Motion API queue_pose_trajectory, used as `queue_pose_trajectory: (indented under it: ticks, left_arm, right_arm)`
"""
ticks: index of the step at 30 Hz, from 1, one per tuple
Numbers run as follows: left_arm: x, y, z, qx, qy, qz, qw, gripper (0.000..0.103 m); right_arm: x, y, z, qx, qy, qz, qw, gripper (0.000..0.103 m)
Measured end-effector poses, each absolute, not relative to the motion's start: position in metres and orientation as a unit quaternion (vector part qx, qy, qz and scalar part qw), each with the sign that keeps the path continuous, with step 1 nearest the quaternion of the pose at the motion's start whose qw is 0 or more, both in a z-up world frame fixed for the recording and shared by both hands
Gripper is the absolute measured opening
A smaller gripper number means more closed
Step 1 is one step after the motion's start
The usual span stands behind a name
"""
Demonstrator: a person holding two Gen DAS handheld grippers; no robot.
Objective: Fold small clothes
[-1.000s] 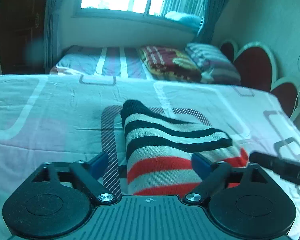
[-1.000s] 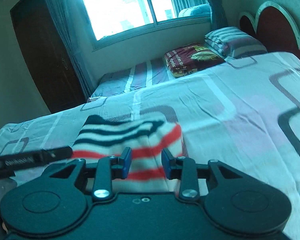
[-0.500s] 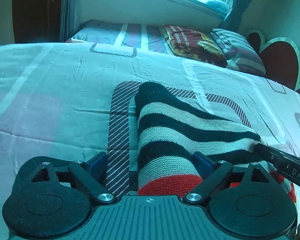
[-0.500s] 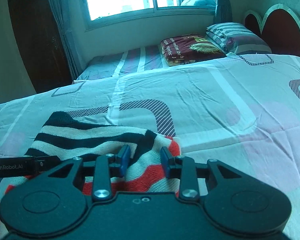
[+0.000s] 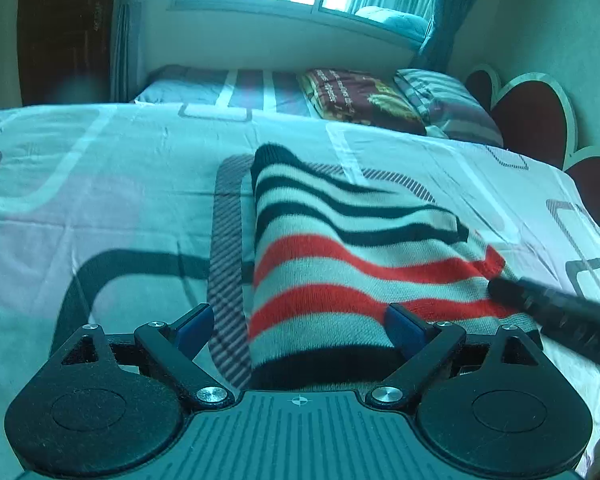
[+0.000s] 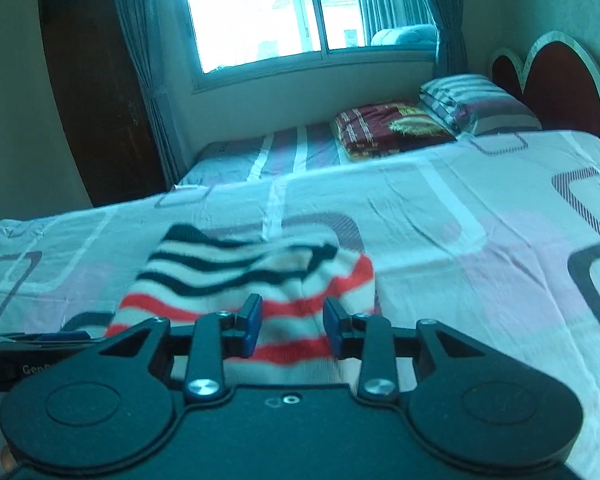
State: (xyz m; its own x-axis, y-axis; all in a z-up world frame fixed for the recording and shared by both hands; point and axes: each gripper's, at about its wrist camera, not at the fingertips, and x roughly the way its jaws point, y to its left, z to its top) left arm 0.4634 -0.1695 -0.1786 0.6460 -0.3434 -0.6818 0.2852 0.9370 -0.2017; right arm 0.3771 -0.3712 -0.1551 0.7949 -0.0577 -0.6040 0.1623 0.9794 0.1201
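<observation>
A knitted garment (image 5: 352,256) with black, white and red stripes lies folded on the bed sheet (image 5: 100,208). My left gripper (image 5: 298,328) stands wide open over its near left part. The left pad (image 5: 194,326) is off the cloth above the sheet, and the right pad (image 5: 404,326) is over the knit. My right gripper (image 6: 292,324) is at the garment's (image 6: 236,280) near right edge, its jaws narrow with knit between the blue pads. One of its fingers (image 5: 552,308) shows as a black bar by the red corner.
The patterned sheet spreads flat to the left and right of the garment. A dark red pillow (image 6: 388,128) and a striped pillow (image 6: 476,104) lie at the far end by the heart-shaped headboard (image 6: 560,72). A window and a dark door stand beyond.
Both views dipped closer to the garment half a second ago and have drawn back. The knit bunched between the right pads then lies flatter now. The garment stays in its place on the sheet.
</observation>
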Motion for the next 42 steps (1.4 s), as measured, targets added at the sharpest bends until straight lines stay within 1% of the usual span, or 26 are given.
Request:
queue_pose_trajectory:
  ticks: [1,2,3,5,9,13,19,23,26,28,38,42]
  left_arm:
    - [0.464,-0.169,-0.182,-0.039,0.387,-0.176,0.904,0.092]
    - [0.465,-0.170,-0.186,-0.037,0.392,-0.178,0.902,0.093]
    - [0.466,-0.172,-0.188,-0.032,0.392,-0.177,0.902,0.097]
    - [0.466,-0.173,-0.187,-0.022,0.391,-0.170,0.904,0.100]
    - [0.464,-0.176,-0.182,-0.009,0.392,-0.166,0.905,0.100]
    - [0.449,-0.168,-0.175,-0.013,0.387,-0.170,0.906,0.100]
    - [0.413,-0.155,-0.170,0.003,0.377,-0.194,0.906,0.100]
    - [0.396,-0.151,-0.180,0.013,0.388,-0.202,0.899,0.100]
    - [0.393,-0.152,-0.200,0.026,0.419,-0.209,0.883,0.100]
    - [0.391,-0.150,-0.205,0.024,0.412,-0.211,0.886,0.100]
    - [0.392,-0.150,-0.207,0.033,0.403,-0.217,0.889,0.103]
    - [0.393,-0.150,-0.207,0.033,0.404,-0.217,0.888,0.103]
  right_arm:
    - [0.380,-0.372,-0.166,0.074,0.332,-0.064,0.938,0.032]
    - [0.380,-0.372,-0.172,0.068,0.325,-0.065,0.941,0.032]
    - [0.381,-0.372,-0.173,0.062,0.323,-0.067,0.942,0.031]
    - [0.387,-0.370,-0.169,0.059,0.332,-0.071,0.939,0.031]
    - [0.383,-0.371,-0.162,0.072,0.339,-0.071,0.935,0.031]
    - [0.356,-0.364,-0.146,0.079,0.319,-0.068,0.942,0.034]
    - [0.312,-0.352,-0.137,0.071,0.310,-0.058,0.946,0.033]
    - [0.290,-0.341,-0.144,0.055,0.320,-0.056,0.944,0.033]
    - [0.290,-0.342,-0.170,0.045,0.360,-0.074,0.929,0.032]
    - [0.288,-0.343,-0.182,0.043,0.357,-0.074,0.930,0.031]
    - [0.294,-0.338,-0.178,0.081,0.381,-0.109,0.914,0.032]
    - [0.297,-0.336,-0.178,0.077,0.390,-0.111,0.911,0.033]
